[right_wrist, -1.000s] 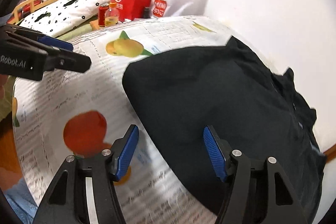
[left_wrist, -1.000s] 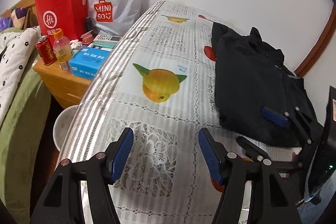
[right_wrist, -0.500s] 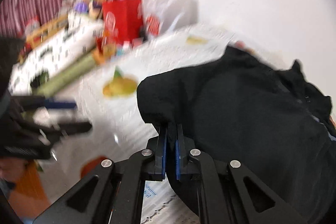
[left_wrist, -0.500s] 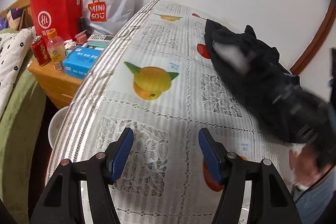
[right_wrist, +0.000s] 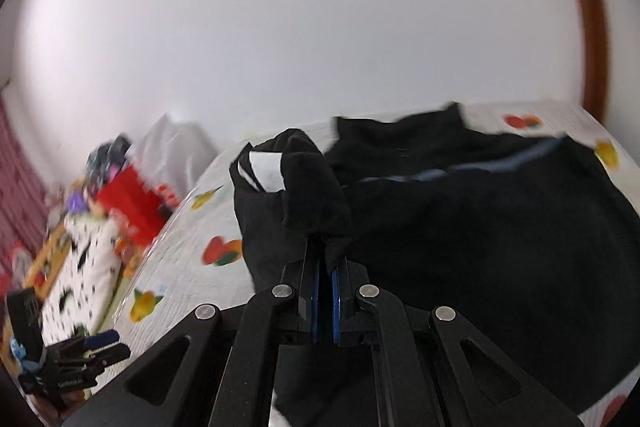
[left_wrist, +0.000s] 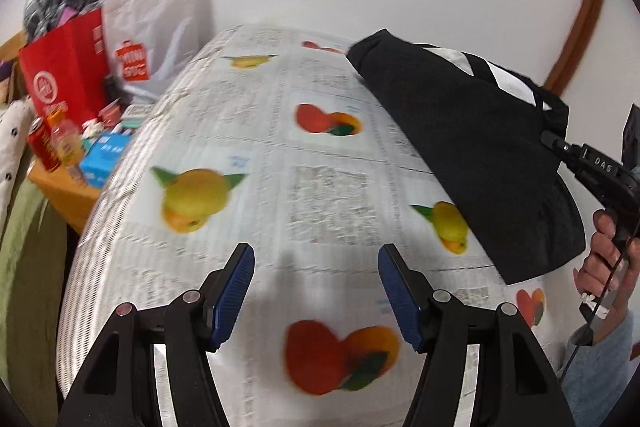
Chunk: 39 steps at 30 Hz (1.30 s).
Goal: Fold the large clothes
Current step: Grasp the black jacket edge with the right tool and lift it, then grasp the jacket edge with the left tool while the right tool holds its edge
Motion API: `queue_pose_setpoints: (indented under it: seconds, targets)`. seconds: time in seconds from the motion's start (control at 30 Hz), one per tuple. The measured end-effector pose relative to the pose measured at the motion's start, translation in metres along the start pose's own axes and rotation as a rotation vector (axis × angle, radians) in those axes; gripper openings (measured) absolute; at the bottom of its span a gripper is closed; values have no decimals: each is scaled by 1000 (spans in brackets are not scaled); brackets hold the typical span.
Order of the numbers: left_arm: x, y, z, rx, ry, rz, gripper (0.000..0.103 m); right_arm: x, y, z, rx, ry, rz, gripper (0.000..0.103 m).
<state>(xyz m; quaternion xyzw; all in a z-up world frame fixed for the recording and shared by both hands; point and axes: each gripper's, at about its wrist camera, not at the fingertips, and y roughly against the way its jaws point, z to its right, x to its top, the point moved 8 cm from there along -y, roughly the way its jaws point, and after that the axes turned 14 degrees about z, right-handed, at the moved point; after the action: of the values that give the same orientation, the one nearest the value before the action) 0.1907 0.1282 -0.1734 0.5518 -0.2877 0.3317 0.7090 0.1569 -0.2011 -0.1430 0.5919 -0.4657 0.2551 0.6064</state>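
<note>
A large black garment (left_wrist: pixel 472 147) hangs stretched above the right side of the table, one corner still near the table's far end. My right gripper (right_wrist: pixel 325 267) is shut on a bunched edge of the black garment (right_wrist: pixel 460 227) and holds it lifted; a white label (right_wrist: pixel 266 173) shows on the raised fold. In the left wrist view the right gripper (left_wrist: pixel 552 141) sits at the right edge, gripped by a hand (left_wrist: pixel 604 259). My left gripper (left_wrist: pixel 316 287) is open above the fruit-print tablecloth (left_wrist: pixel 280 187) with nothing between its fingers.
A bedside cabinet (left_wrist: pixel 60 183) left of the table carries a red bag (left_wrist: pixel 64 67), a white bag (left_wrist: pixel 156 27), a can, a bottle and a blue box (left_wrist: pixel 106 157). A bed with green and spotted covers (right_wrist: pixel 84 267) lies further left. A white wall stands behind the table.
My right gripper closed on the garment's edge and raised it up and to the right, pulling the cloth off the table. My left gripper shifted over the tablecloth and stayed open.
</note>
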Motion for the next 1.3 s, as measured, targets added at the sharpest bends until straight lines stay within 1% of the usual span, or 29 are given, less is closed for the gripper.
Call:
queue_pose_setpoints:
  seconds: [0.1, 0.23, 0.33, 0.53, 0.57, 0.63, 0.7, 0.8, 0.9, 1.03, 1.07, 1.13, 1.17, 1.23, 1.3]
  targets:
    - [0, -5, 21, -27, -20, 1, 62, -8, 7, 25, -41, -19, -3, 4]
    - [-1, -13, 56, -78, -52, 2, 62, -24, 10, 51, -94, -20, -53, 4]
    - [-5, -20, 81, -108, -82, -12, 62, -33, 14, 64, -123, -17, -73, 4]
    - [-16, -36, 131, -172, -132, -44, 62, -52, 23, 81, -124, -41, -107, 6]
    - [-18, -38, 137, -181, -139, -51, 62, -54, 24, 82, -121, -28, -116, 9]
    - [-25, -45, 154, -201, -161, -78, 62, -53, 29, 80, -121, 50, -116, 12]
    - [-29, -48, 165, -208, -177, -88, 62, -52, 40, 81, -121, 127, -100, 22]
    - [-35, -55, 179, -200, -203, -94, 62, -51, 59, 103, -179, 179, -84, 26]
    - [-42, -62, 188, -199, -213, -102, 62, -51, 74, 134, -266, 205, -82, 29]
    - [-48, -70, 195, -186, -214, -112, 62, -59, 78, 170, -342, 228, -141, 29]
    - [-48, -71, 196, -187, -207, -113, 61, -62, 77, 178, -358, 227, -161, 29]
    - [-51, -73, 199, -184, -201, -122, 56, -68, 75, 183, -351, 212, -184, 29]
    - [-51, -73, 201, -182, -207, -116, 50, -71, 72, 184, -346, 207, -199, 30]
    - [-51, -74, 202, -164, -216, -113, 43, -76, 66, 186, -354, 217, -226, 30]
    - [-49, -73, 201, -163, -208, -109, 35, -76, 60, 184, -363, 227, -225, 30]
